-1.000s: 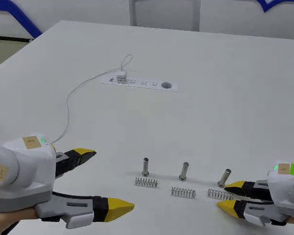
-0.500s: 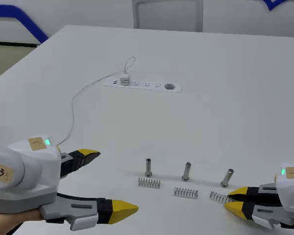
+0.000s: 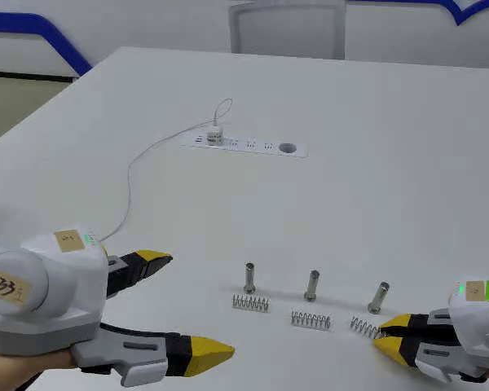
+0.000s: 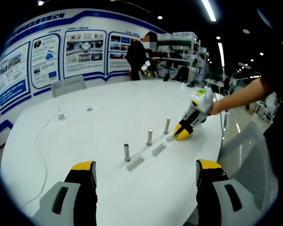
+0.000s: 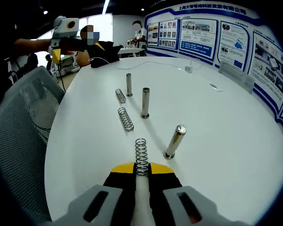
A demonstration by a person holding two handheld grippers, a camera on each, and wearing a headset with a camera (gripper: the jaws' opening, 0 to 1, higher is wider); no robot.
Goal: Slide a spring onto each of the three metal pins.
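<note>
Pinching the near end of the small coiled steel spring [image 5: 141,153], the right gripper [image 5: 141,170] has its yellow-tipped black fingers [image 5: 125,170] closed together on the last coils, low in the centre of the right gripper view. That spring lies flat on the white tabletop [image 3: 391,163], with its long axis running straight away from the fingers, up the frame. Its likely target, the short polished metal pin [image 5: 174,140], stands just right of the spring's far end and leans a little; the two look close but apart. The spring will probably have to be tipped upright and carried over the pin's rounded top before it can slide down.

In the head view this pair sits at the lower right. At lower centre stand the middle pin [image 3: 312,285] and the leftmost pin [image 3: 249,278], each bare, with its own spring lying just in front. The left gripper [image 3: 197,305], at the lower left, hovers with its fingers wide apart. It holds nothing and is well clear of the pins.
</note>
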